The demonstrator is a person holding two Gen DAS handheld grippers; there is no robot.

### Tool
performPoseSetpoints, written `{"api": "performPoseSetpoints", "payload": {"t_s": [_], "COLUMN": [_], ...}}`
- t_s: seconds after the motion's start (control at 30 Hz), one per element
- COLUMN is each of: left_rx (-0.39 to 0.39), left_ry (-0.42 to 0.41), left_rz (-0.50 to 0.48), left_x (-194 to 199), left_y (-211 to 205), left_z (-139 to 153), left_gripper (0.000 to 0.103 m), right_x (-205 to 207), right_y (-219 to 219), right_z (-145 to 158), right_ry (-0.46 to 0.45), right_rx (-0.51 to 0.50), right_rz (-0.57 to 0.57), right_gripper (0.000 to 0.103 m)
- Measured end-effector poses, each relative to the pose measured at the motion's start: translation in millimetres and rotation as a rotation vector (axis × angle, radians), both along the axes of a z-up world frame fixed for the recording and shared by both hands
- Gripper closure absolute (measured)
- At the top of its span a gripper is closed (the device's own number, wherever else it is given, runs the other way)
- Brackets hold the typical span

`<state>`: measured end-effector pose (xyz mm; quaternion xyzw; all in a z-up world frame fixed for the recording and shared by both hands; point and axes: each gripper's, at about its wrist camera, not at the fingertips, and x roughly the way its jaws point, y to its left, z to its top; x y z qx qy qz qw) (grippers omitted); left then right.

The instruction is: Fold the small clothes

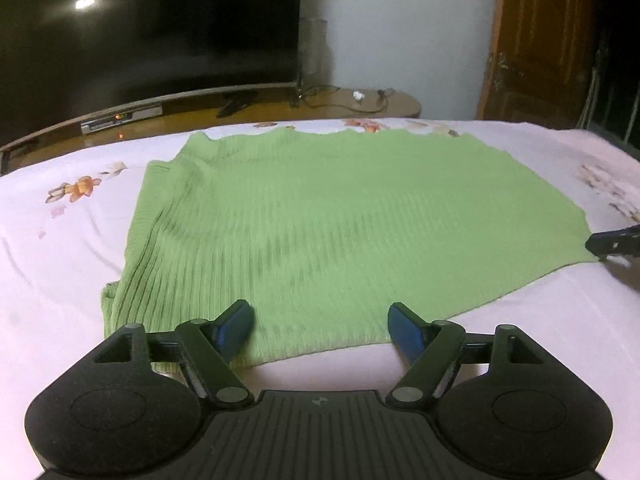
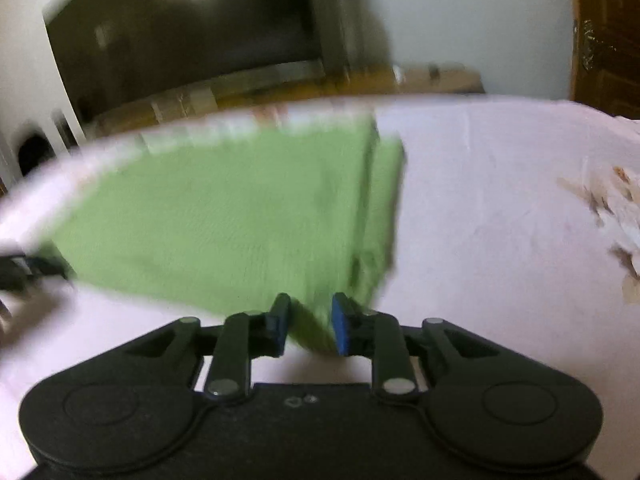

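Nearest the left wrist camera, the left gripper (image 1: 321, 330) hangs low over the near hem of the green ribbed garment (image 1: 332, 224), its two blue pads (image 1: 234, 330) spread wide apart with only flat knit between them, so it is released and grips nothing. Its fingertips sit just above the cloth's near edge, where the fabric meets the pale pink bedsheet (image 1: 60, 280). In the right wrist view, the right gripper (image 2: 308, 326) is clenched on a near corner of the same garment: a wedge of green fabric is pinched between the blue pad on one side and the dark finger on the other, and the cloth rises from there in a lifted fold. That picture is smeared by blur, so the weave and the exact edge of the fold cannot be made out. Farther out, the garment spreads flat across the middle of the bed, ribs running away from the left camera, with a doubled-over strip along its left side. At the right edge of the left view, the right gripper's dark tip (image 1: 614, 242) touches the garment's right corner. Printed flowers (image 1: 76, 188) show on the sheet beside the cloth. Beyond the bed stand a wooden TV stand (image 1: 280, 106), a large dark television (image 1: 152, 28), a white wall and a brown wooden door (image 1: 540, 40).
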<state>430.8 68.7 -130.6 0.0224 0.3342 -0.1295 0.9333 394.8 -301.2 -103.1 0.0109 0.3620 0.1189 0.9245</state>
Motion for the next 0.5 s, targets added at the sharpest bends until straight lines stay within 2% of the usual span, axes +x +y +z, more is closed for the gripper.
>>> {"api": "performPoseSetpoints", "payload": {"t_s": [0.03, 0.1, 0.17, 0.23, 0.33, 0.37, 0.4, 0.43, 0.47, 0.5], "left_rx": [-0.009, -0.053, -0.086, -0.101, -0.040, -0.010, 0.033, 0.060, 0.064, 0.053], "left_ry": [0.000, -0.056, -0.085, -0.085, -0.060, -0.017, -0.028, -0.039, -0.034, -0.020], "left_rz": [-0.002, -0.021, -0.035, -0.053, -0.028, -0.009, 0.008, 0.015, 0.030, 0.046], "left_x": [-1, -8, -10, -4, 5, 10, 9, 3, 3, 4], "left_y": [-1, -4, -13, -32, -67, -76, -85, -92, -95, -94], "left_z": [5, 19, 25, 23, 9, 0, -7, -6, -4, -3], "left_gripper": [0.028, 0.028, 0.027, 0.027, 0.027, 0.027, 0.020, 0.018, 0.017, 0.016], "right_x": [3, 1, -7, -6, -1, 1, 5, 12, 7, 7], "right_y": [-4, -12, -10, 6, 35, 45, 53, 59, 61, 62], "right_z": [1, 16, 30, 34, 27, 19, 10, -2, -1, 1], "right_ry": [0.007, 0.009, -0.067, -0.096, -0.065, -0.051, -0.017, 0.029, -0.006, 0.002], "right_rx": [0.022, 0.072, 0.088, 0.097, 0.081, 0.057, 0.028, -0.003, -0.009, -0.005], "right_rz": [-0.013, -0.047, -0.034, 0.015, 0.089, 0.113, 0.121, 0.116, 0.108, 0.096], "right_gripper": [0.081, 0.079, 0.079, 0.079, 0.078, 0.076, 0.073, 0.073, 0.073, 0.073]}}
